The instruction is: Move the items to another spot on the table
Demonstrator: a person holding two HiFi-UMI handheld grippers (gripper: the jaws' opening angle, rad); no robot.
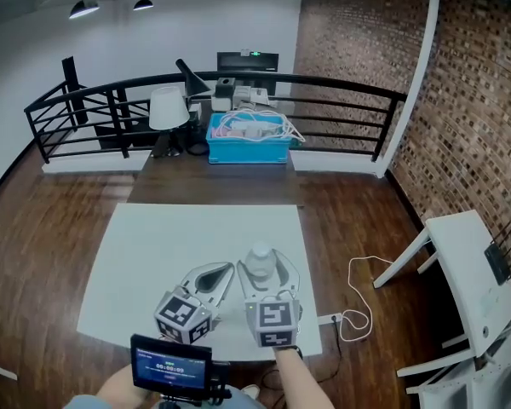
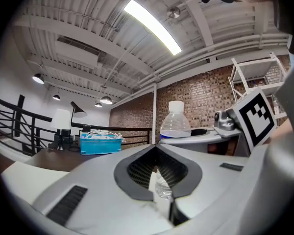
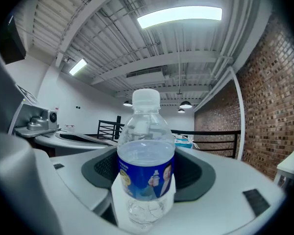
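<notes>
A clear water bottle [image 1: 258,261] with a white cap and blue label stands upright between the jaws of my right gripper [image 1: 268,273], which is shut on it. In the right gripper view the bottle [image 3: 146,170] fills the middle, with the jaws of the right gripper [image 3: 147,153] pressed against its sides. My left gripper [image 1: 228,268] hovers just left of it over the white table [image 1: 153,254], near the front edge, its jaws together and empty. From the left gripper [image 2: 154,148], the bottle [image 2: 175,124] shows above the right gripper's jaw.
A blue bin [image 1: 249,139] of white cables and a white lamp [image 1: 168,109] sit on a dark table [image 1: 221,173] by the black railing [image 1: 341,83]. A white table [image 1: 468,271] stands at the right, and a white cable [image 1: 362,296] lies on the floor.
</notes>
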